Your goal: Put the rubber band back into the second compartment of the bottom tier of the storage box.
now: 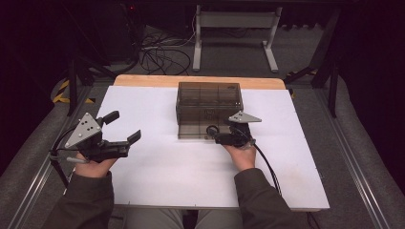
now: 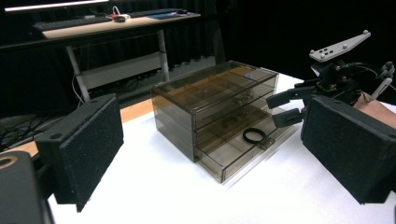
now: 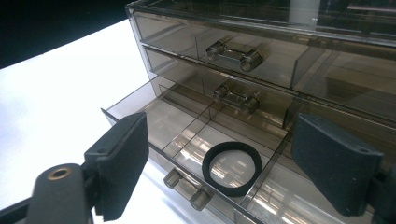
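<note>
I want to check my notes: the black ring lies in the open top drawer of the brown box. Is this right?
Not quite. The ring lies in the open bottom drawer of the box, not the top one; the two drawers above are shut. The right gripper view shows it.

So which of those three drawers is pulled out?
The bottom drawer of the smoky clear box. It sticks out toward the person with a black ring lying inside, while the two drawers above sit flush, handles in line.
</note>
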{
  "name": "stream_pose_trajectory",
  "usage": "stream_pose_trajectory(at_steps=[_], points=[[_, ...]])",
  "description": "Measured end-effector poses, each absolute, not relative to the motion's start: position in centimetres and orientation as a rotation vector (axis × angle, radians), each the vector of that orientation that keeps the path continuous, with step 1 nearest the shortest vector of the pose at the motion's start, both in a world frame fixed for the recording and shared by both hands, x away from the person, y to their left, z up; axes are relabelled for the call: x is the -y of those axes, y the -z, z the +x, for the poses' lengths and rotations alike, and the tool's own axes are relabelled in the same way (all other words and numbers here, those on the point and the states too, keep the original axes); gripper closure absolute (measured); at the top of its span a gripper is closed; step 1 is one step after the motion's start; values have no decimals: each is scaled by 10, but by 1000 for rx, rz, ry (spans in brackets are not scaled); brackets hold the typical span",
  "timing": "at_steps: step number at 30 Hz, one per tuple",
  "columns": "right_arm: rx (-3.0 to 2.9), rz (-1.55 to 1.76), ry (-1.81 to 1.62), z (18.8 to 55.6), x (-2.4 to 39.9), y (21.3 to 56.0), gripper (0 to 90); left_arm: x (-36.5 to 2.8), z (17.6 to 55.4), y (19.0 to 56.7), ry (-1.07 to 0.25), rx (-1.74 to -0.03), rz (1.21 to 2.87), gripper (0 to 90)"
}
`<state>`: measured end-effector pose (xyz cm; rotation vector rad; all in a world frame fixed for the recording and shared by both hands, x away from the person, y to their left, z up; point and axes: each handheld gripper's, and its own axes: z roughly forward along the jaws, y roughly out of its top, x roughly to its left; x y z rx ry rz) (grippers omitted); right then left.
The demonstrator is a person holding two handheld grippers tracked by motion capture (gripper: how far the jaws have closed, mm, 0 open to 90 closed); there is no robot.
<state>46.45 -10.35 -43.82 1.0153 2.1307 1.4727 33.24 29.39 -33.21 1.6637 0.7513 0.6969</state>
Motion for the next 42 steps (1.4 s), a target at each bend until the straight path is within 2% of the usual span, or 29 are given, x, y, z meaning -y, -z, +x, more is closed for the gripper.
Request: stream_pose_trajectory(at_steps=[42], points=[[-2113, 996, -1555, 442, 120, 415, 17, -292, 331, 332, -699, -748, 1660, 68]])
